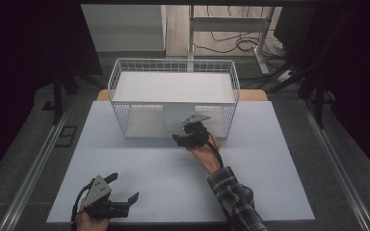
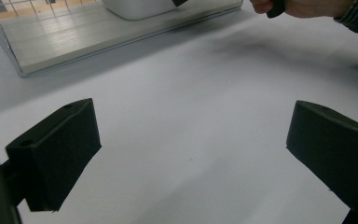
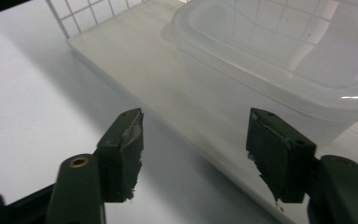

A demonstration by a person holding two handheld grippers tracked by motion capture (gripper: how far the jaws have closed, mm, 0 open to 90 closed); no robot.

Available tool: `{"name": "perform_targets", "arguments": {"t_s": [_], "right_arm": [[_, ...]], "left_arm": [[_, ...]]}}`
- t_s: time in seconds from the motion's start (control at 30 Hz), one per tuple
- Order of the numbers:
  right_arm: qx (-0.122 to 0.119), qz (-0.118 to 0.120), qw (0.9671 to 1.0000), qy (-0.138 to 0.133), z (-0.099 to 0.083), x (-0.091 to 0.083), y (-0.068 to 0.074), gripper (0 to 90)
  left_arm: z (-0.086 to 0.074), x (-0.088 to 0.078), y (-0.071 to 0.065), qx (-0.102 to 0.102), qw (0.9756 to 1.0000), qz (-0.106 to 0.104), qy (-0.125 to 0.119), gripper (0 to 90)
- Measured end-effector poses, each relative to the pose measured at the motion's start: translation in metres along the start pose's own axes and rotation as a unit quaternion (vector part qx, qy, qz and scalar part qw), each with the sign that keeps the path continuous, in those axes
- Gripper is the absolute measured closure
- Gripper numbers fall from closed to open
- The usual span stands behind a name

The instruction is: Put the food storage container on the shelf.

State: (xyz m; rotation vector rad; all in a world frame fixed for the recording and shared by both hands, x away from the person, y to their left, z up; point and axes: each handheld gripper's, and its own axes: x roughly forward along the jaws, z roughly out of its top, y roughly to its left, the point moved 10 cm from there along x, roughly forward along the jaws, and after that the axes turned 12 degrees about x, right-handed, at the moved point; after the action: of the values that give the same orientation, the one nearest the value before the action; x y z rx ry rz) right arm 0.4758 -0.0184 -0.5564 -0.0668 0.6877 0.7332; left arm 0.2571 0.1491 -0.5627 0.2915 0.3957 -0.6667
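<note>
From the high view, the right gripper (image 1: 185, 135) sits at the open front of a white wire-mesh rack (image 1: 120, 91) with two white shelf boards, held by a hand coming out of a checked sleeve (image 1: 236, 197). Just beyond its tips, on the lower shelf board (image 1: 142, 126), stands a translucent plastic food container with a snapped-on lid (image 1: 176, 117), seen here as little more than a pale block half hidden under the upper board.

The right gripper view gives what the high view cannot: the two black jaws stand apart with bare air between them, nothing pinched, and the container (image 3: 279, 60) lies just ahead and slightly right of the tips, its rim and clear lid close enough to show the mesh pattern through the plastic. The front edge of the lower shelf board (image 3: 121, 51) runs diagonally under the tips.

The left gripper (image 1: 123, 192) rests low over the white table top (image 1: 270, 183), well apart from the rack, near the table's near edge. The left gripper view shows its jaws spread wide with only bare table (image 2: 191, 130) between them. Far ahead of them in that view appear the rack's lower front corner (image 2: 23, 70), the base of the container (image 2: 135, 7) and the person's right hand (image 2: 307, 7).
</note>
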Motion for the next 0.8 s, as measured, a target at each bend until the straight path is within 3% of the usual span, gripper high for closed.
{"name": "perform_targets", "arguments": {"t_s": [0.23, 0.4, 0.8], "right_arm": [[-0.003, 0.015, 0.9999, -0.004, -0.002, -0.009, 0.008, 27.5], [-0.004, 0.026, 0.9996, -0.007, -0.003, -0.015, 0.013, 21.9], [-0.008, 0.039, 0.9992, -0.002, -0.012, -0.026, 0.024, 10.5]], "left_arm": [[-0.003, 0.003, -0.001, -0.004, 0.9999, -0.007, 0.011, 3.2], [-0.012, 0.008, -0.002, 0.005, 0.9991, -0.01, 0.04, 3.6], [-0.015, 0.01, -0.004, -0.007, 0.9981, -0.018, 0.059, 3.3]]}}
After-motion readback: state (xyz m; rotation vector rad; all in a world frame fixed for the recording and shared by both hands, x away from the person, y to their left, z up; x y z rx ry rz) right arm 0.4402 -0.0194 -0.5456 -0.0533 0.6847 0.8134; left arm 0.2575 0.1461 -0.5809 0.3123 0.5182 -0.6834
